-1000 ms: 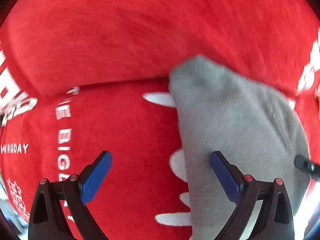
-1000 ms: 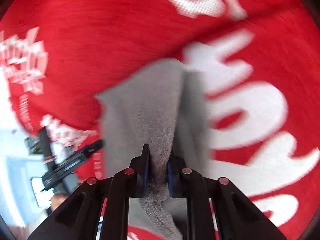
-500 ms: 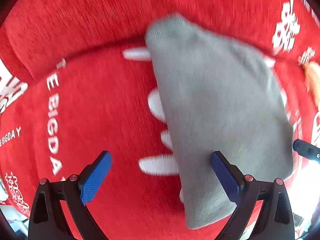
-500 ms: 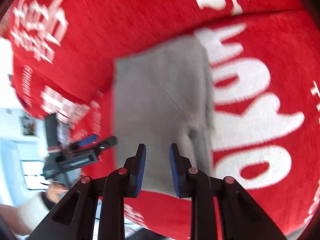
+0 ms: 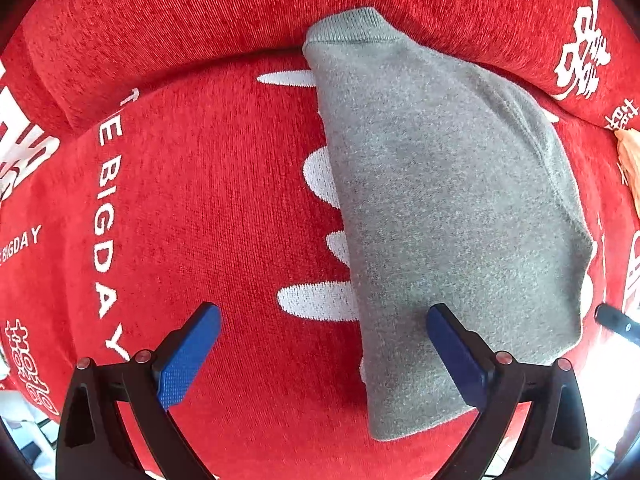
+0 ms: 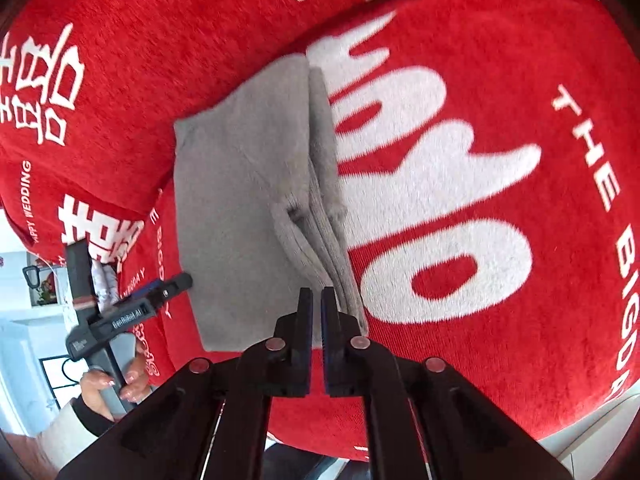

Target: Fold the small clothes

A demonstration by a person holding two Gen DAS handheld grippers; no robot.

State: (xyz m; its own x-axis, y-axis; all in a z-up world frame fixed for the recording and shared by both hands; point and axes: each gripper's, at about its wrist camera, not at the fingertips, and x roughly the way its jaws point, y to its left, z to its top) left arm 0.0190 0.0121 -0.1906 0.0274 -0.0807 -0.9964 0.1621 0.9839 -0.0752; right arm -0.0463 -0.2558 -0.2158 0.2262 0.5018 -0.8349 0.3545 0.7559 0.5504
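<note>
Since a sec ago the right gripper (image 6: 316, 300) has let go of the grey garment (image 5: 440, 208) and pulled back off it; its jaws, which pinched a fold of the knit then, are now closed together w/ nothing between them, tips hovering just above the garment's near edge. Left gripper (image 5: 320, 344) has drifted too, so the garment now sits further up and right in its view, jaws unchanged. Going L to R in the left wrist view: white lettering on the red cover (image 5: 180, 200) reading "BIGDAY", then the blue-padded left finger (image 5: 186, 356) over bare red fabric, then big white letter shapes partly hidden under the garment, then the garment itself lying flat, ribbed cuff at the far end by the cushion seam, right finger (image 5: 456, 356) above its near part. Jaws spread wide, gripping nothing. At far right edge a bit of orange-ish fabric (image 5: 630, 160), can't tell what. In the right wrist view, far left, a person's hand (image 6: 108, 384) holds the left gripper's handle; garment centre-left, folded lengthwise w/ layered edges along its right side, big white letters to its right
</note>
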